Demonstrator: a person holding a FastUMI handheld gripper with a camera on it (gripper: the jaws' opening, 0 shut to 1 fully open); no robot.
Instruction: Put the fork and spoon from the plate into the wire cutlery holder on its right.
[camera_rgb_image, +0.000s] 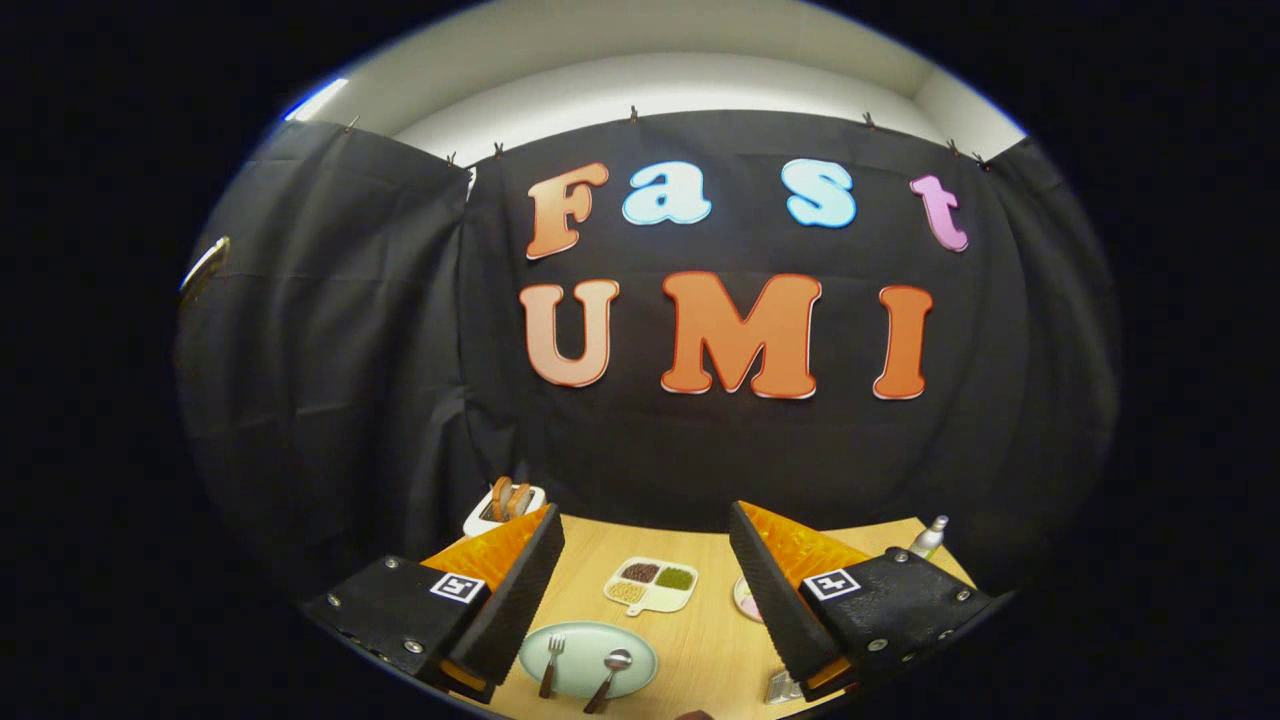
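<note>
While the tongs (648, 590) gape wide and empty, the right finger hides most of the wire holder (783, 687).

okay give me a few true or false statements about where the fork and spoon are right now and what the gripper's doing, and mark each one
1. The fork and spoon lie side by side on the plate. True.
2. The gripper is shut on the spoon. False: its fingers are wide apart, holding nothing.
3. A divided dish of foods sits beyond the plate. True.
4. The fork already stands in the wire cutlery holder. False: it is still on the plate.
</note>
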